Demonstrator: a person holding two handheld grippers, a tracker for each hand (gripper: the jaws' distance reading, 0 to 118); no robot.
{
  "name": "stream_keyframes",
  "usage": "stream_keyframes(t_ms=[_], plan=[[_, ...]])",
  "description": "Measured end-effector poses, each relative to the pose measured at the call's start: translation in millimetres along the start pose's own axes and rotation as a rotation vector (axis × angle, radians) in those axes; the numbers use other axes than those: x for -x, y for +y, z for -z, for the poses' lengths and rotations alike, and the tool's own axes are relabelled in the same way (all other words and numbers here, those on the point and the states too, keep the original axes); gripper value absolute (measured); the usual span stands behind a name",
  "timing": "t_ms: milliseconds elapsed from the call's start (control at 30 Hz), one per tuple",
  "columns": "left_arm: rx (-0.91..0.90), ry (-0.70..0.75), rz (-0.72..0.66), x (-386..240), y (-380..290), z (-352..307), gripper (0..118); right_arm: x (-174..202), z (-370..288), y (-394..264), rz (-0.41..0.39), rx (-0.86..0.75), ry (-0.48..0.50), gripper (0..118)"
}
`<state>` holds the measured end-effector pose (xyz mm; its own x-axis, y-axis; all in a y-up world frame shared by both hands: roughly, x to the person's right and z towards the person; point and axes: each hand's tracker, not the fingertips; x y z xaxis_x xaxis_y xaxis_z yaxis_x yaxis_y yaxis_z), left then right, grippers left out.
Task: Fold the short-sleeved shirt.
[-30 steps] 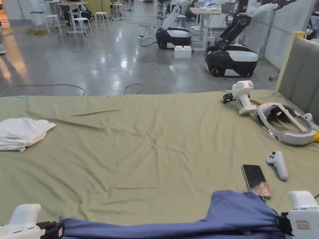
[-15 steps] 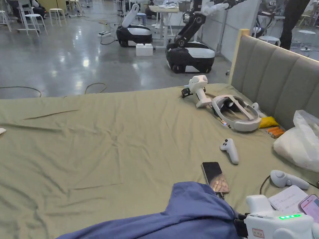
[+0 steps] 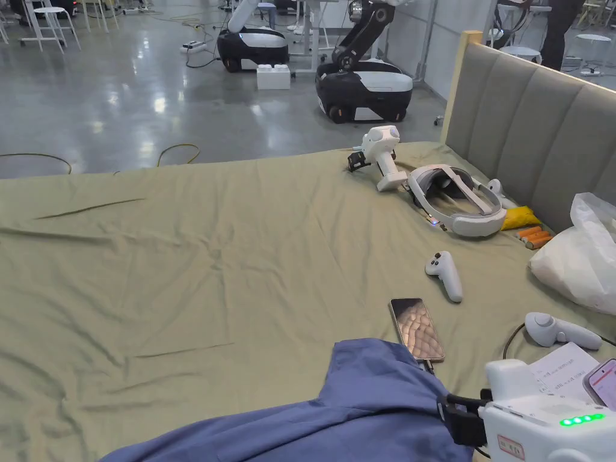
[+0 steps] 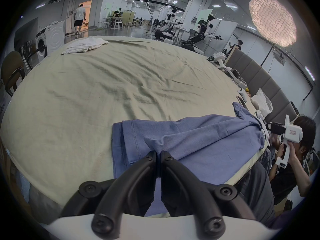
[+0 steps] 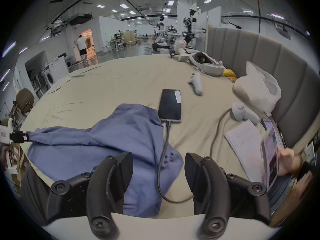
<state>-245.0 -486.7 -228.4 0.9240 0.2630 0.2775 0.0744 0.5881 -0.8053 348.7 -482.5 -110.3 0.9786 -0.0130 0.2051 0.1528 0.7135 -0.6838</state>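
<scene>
1. On the bed's (image 3: 240, 240) near edge, head view: the blue shirt (image 3: 337, 415) is seen bunched, just left of the right gripper (image 3: 460, 418).
2. Left gripper view: the left gripper (image 4: 158, 154) is clamped on a pinch of shirt (image 4: 199, 139), whose long axis runs rightward toward the other gripper.
3. Right gripper view: the right gripper (image 5: 159, 159) is held spread, nothing gripped, cloth (image 5: 107, 143) lying between and left of its jaws; a phone (image 5: 170, 105) lies just beyond.

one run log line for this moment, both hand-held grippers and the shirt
left hand-held gripper: shut on blue shirt | right hand-held gripper: open, over shirt edge | shirt: bunched, unfolded, near bed edge | phone: beside shirt
</scene>
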Motion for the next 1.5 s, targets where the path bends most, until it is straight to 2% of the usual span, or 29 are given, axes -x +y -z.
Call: stream_keyframes(t_ms=[100, 200, 233, 267, 300, 333, 500, 633, 700, 767, 967, 1033, 1167, 1200, 1233, 1267, 1333, 1433, 1467, 1500], plan=[[0.009, 0.007, 0.0, 0.9, 0.1, 6.0, 7, 2.7, 29.0, 20.5, -0.041, 0.072, -0.004, 67], [0.014, 0.002, -0.013, 1.8, -0.8, 7.3, 7, -1.1, 65.2, 32.2, -0.021, 0.158, -0.021, 66], [0.014, 0.005, -0.012, 1.6, -1.6, 6.7, 7, -2.9, 74.9, 34.2, -0.022, 0.184, -0.036, 62], [0.013, 0.008, -0.011, 1.9, -1.9, 6.3, 7, -4.2, 80.4, 33.5, -0.019, 0.187, -0.025, 54], [0.011, 0.01, -0.014, 2.5, -2.1, 5.8, 7, -3.8, 84.5, 34.3, -0.013, 0.188, -0.018, 25], [0.007, 0.007, -0.025, 3.8, -2.2, 5.3, 7, -1.1, 85.9, 34.5, -0.015, 0.188, -0.019, 13], [0.004, 0.001, -0.04, 7.1, -2.4, 2.6, 7, 11.8, 71.5, 28.6, -0.096, 0.163, -0.037, 8], [-0.089, 0.001, 0.006, -0.9, -0.1, -23.3, 7, 11.6, 37.8, 23.7, -0.051, 0.08, 0.002, 7], [-0.117, -0.002, 0.004, -2.1, 1.5, -36.1, 7, 8.0, 20.4, 16.4, -0.063, 0.041, 0.01, 7], [-0.136, -0.012, -0.003, -3.2, 1.5, -46.3, 7, 6.3, 5.2, 6.6, -0.07, 0.027, 0.0, 7], [-0.145, -0.011, 0.034, -11.5, -12.0, -55.7, 7, -3.8, -30.9, -24.1, -0.007, -0.003, 0.042, 6], [-0.148, -0.012, 0.038, -12.5, -19.6, -56.9, 7, -0.8, -41.8, -33.9, -0.013, -0.006, 0.04, 3], [-0.123, -0.021, 0.03, -8.3, -29.0, -51.6, 7, -1.3, -36.4, -35.5, -0.068, -0.008, 0.03, 3], [-0.115, -0.02, 0.03, -8.2, -29.9, -49.1, 7, -0.9, -30.8, -31.4, -0.067, -0.009, 0.024, 12], [-0.113, -0.014, 0.03, -9.1, -30.4, -47.4, 7, -1.6, -22.5, -24.7, -0.062, 0.002, 0.021, 35], [-0.112, -0.013, 0.029, -9.9, -30.1, -46.3, 7, -2.3, -14.5, -19.2, -0.038, 0.024, 0.042, 69], [-0.112, -0.014, 0.025, -11.6, -28.7, -43.4, 7, -3.0, 3.9, -4.5, -0.009, 0.031, 0.077, 65], [-0.105, -0.005, 0.038, -14.8, -25.9, -40.3, 7, 1.1, 35.9, 13.1, -0.006, 0.066, 0.06, 65], [-0.103, 0.001, 0.046, -15.6, -25.6, -39.8, 7, -1.9, 46.4, 17.5, 0.008, 0.076, 0.057, 62], [-0.1, 0.002, 0.053, -15.6, -25.4, -39.7, 7, -2.3, 53.8, 20.6, 0.024, 0.087, 0.055, 53]])
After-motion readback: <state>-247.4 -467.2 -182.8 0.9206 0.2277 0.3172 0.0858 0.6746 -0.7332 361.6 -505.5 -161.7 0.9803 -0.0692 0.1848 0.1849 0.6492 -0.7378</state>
